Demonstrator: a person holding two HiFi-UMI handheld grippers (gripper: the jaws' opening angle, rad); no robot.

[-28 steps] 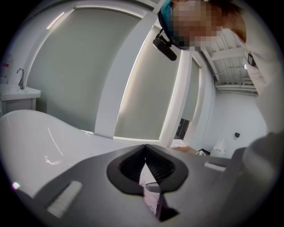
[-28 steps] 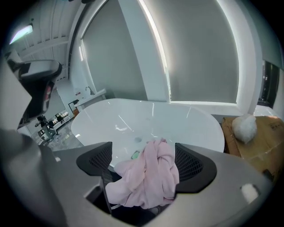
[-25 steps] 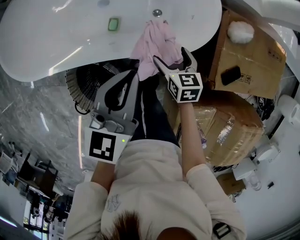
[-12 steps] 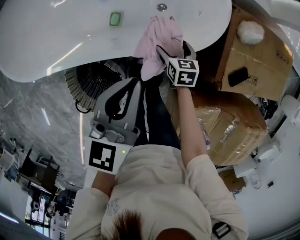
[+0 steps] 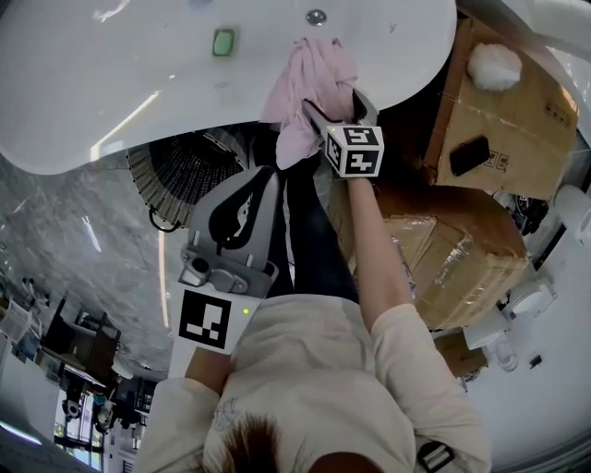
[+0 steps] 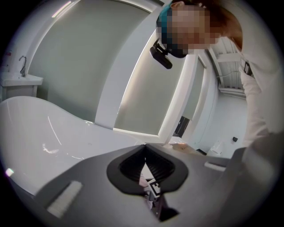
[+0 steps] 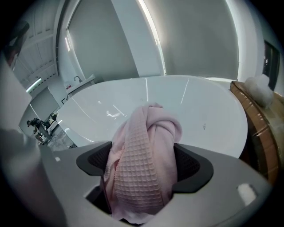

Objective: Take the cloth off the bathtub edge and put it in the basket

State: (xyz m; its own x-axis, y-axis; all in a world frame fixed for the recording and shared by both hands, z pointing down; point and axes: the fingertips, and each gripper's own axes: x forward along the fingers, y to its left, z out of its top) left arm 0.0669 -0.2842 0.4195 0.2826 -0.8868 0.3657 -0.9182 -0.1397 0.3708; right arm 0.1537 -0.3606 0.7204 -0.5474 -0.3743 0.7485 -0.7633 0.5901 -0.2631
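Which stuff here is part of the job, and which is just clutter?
Job: cloth, clamped in the right gripper; bathtub; basket.

Lying about: cardboard box with a fluffy white ball and a black object on it; wrapped box; green item on the bathtub.

Support surface: grey marbled floor (image 5: 74,231). Items standing directly on it:

1. White bathtub (image 5: 111,92). The rim carries a chrome fitting (image 5: 316,17) and a small green rectangular item (image 5: 223,42). A pink waffle cloth (image 5: 309,83) hangs at the rim just beside the fitting; whether it rests on the rim cannot be determined.
2. Dark ribbed basket (image 5: 171,171), just beside the tub wall.
3. Stacked cardboard boxes (image 5: 517,111), to the right of the tub. The upper box carries a white fluffy item (image 5: 494,66) and a black item (image 5: 469,154).
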